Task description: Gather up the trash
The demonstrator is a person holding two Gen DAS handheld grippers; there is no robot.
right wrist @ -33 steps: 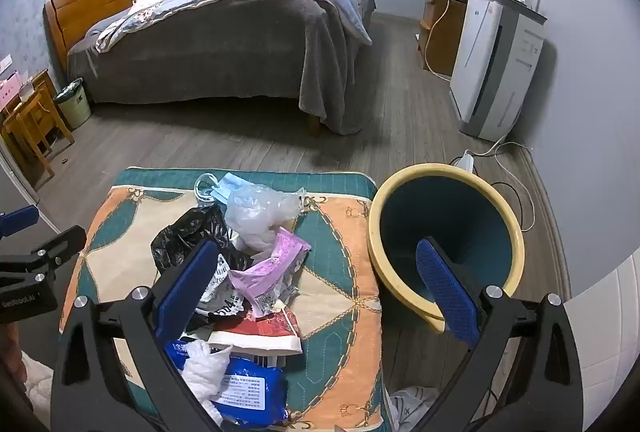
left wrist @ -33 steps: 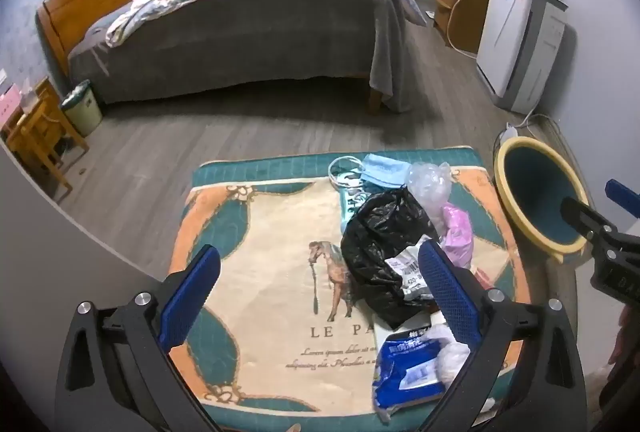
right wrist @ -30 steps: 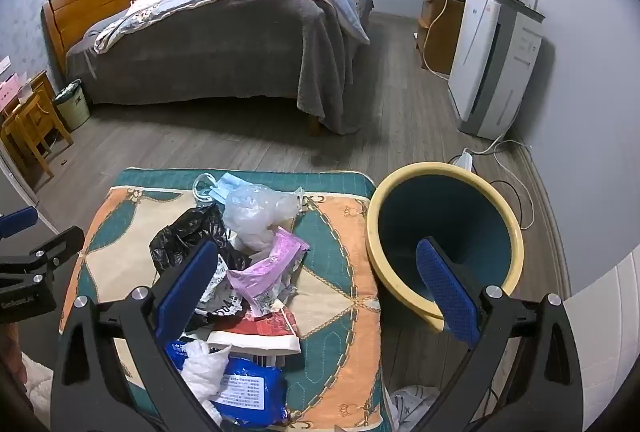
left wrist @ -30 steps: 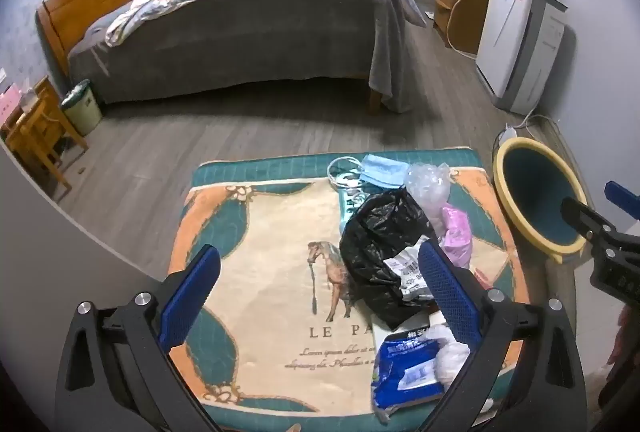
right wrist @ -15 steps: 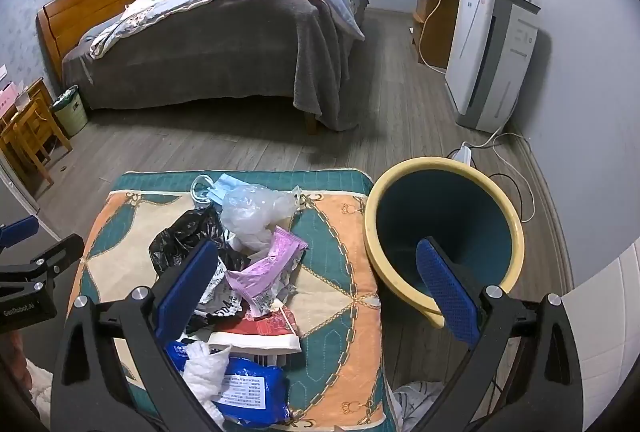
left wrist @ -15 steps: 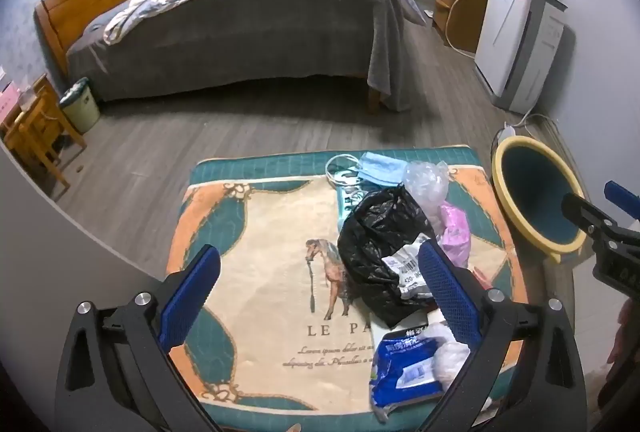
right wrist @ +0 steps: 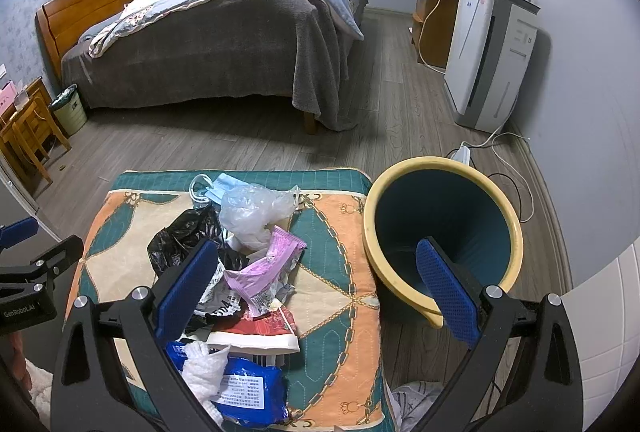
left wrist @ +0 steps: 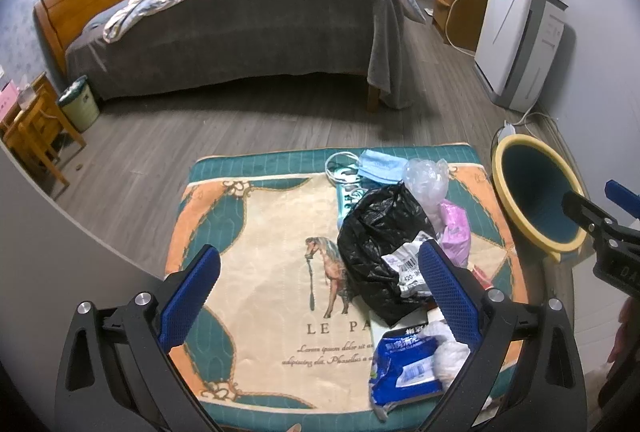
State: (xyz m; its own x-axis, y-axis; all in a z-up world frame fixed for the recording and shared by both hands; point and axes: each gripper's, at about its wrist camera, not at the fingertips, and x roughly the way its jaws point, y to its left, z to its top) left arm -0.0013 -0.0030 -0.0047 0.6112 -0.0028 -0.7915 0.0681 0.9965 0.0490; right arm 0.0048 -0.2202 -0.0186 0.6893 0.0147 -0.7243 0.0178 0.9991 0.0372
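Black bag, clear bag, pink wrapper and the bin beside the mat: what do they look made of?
Black bag: thin plastic film, glossy, with sharp crinkles catching the light.
Clear bag: thin translucent plastic, crumpled and whitish where it folds.
Pink wrapper: likely printed plastic film, with a slight sheen and creases.
Bin: looks like rigid moulded plastic, smooth yellow rim and matte teal inside, though the pictures leave this open.

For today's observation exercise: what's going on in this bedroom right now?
A person holds a two-finger tool in each hand above a patterned mat piled with trash. The left tool and right tool are both open and hold nothing. A black bag, clear plastic bag, pink wrapper and blue packet all lie on the mat. The yellow-rimmed bin beside it looks empty.
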